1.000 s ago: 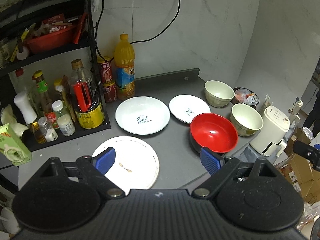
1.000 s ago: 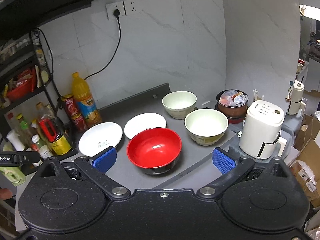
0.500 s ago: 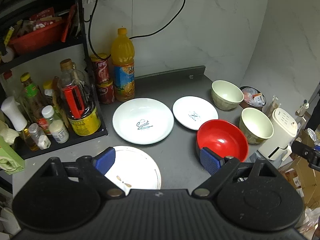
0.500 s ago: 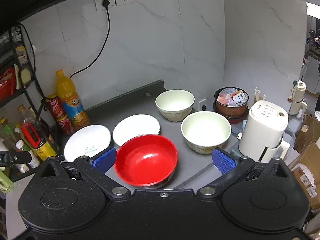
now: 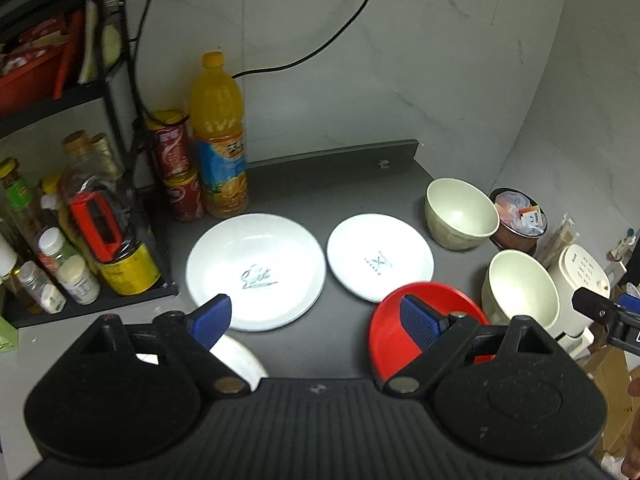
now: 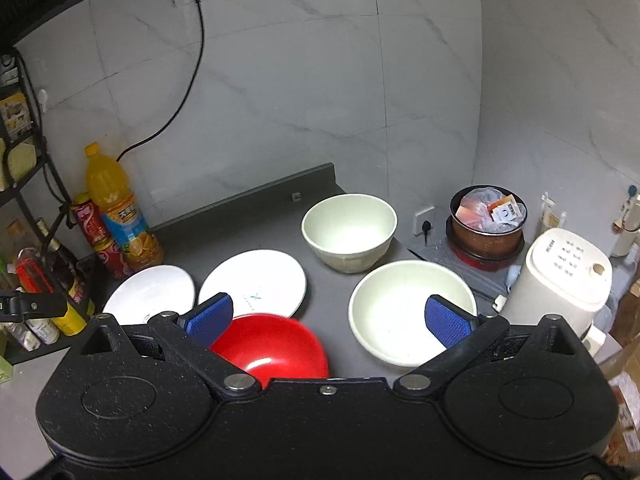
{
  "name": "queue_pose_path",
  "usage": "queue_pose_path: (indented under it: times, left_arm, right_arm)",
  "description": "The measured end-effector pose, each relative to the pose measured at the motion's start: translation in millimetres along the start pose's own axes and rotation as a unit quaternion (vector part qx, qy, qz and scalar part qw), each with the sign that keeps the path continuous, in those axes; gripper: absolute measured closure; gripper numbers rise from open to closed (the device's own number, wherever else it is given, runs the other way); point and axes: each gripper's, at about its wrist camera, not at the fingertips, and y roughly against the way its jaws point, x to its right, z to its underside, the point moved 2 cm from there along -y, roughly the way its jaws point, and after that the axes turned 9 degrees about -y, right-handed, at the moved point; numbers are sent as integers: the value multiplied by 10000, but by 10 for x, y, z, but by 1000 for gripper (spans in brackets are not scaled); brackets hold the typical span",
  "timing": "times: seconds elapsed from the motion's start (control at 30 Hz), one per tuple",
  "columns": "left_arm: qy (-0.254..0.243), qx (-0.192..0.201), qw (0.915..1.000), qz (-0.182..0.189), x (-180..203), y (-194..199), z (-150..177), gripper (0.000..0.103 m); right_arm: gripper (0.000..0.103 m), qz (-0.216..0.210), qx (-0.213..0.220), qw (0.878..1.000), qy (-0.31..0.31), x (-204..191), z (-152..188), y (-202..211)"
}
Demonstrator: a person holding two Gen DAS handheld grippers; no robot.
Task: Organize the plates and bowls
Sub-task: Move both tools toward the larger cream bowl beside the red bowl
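- Plates and bowls are spread over the dark grey countertop (image 5: 320,196) in the left wrist view, and the orange juice bottle (image 5: 219,136) at the back wall is taken as landmark.
- A large white plate (image 5: 256,270) printed with script lettering is seen just in front of that bottle; a smaller white plate (image 5: 380,262) lies to its right, close to it but apart.
- A red bowl (image 5: 394,334) is seen further forward and right of the bottle, partly covered by the right finger of the left gripper (image 5: 316,322).
- Two cream bowls are seen far right of the bottle: one at the back (image 5: 460,214), one nearer (image 5: 520,290).
- Part of a third white plate (image 5: 240,360) is glimpsed under the left finger.
- The left gripper's jaws are spread wide, with nothing between them.
- In the right wrist view, the bottle (image 6: 120,204) is placed at the far left, with both white plates (image 6: 150,290) (image 6: 256,280) to its right.
- The red bowl (image 6: 272,350) is seen below the smaller plate, partly hidden by the right gripper (image 6: 330,314).
- The nearer cream bowl (image 6: 400,312) sits partly behind the right pad; the back cream bowl (image 6: 350,232) stands beyond.
- The right gripper's jaws are parted wide and nothing is held.
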Motion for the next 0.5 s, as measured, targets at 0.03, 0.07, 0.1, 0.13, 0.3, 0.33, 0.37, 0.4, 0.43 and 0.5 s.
queue_pose_path:
  times: [0.03, 0.07, 0.1, 0.13, 0.3, 0.33, 0.37, 0.4, 0.43, 0.5]
  left_arm:
    - [11, -4, 10000, -15, 43, -47, -40, 13]
    - [38, -5, 10000, -22, 87, -96, -79, 13]
    - [63, -19, 10000, -36, 131, -141, -107, 13]
    - [92, -58, 9999, -48, 179, -205, -142, 13]
    - [210, -278, 9994, -16, 435, -491, -257, 15]
    - [227, -336, 9992, 11, 496, -560, -273, 15]
    - [233, -377, 9990, 19, 549, -613, -279, 15]
    - [235, -417, 9988, 26, 607, -672, -292, 15]
    - [233, -455, 9987, 39, 668, -730, -298, 15]
    - [247, -531, 9982, 106, 789, -843, -306, 15]
  right_arm:
    - [0, -4, -30, 10000, 10, 46, -29, -48]
    - [0, 8, -75, 10000, 23, 92, -60, -113]
    - [0, 18, -119, 9999, 34, 135, -84, -165]
    - [0, 20, -166, 9999, 46, 185, -108, -220]
    - [0, 181, -480, 9987, 32, 464, -185, -497]
    - [1, 188, -539, 9984, -9, 523, -195, -543]
    - [1, 171, -581, 9982, -44, 574, -195, -575]
    - [1, 173, -635, 9978, -68, 635, -199, -619]
    - [1, 193, -675, 9975, -59, 676, -201, -652]
    - [3, 260, -780, 9966, -31, 778, -195, -739]
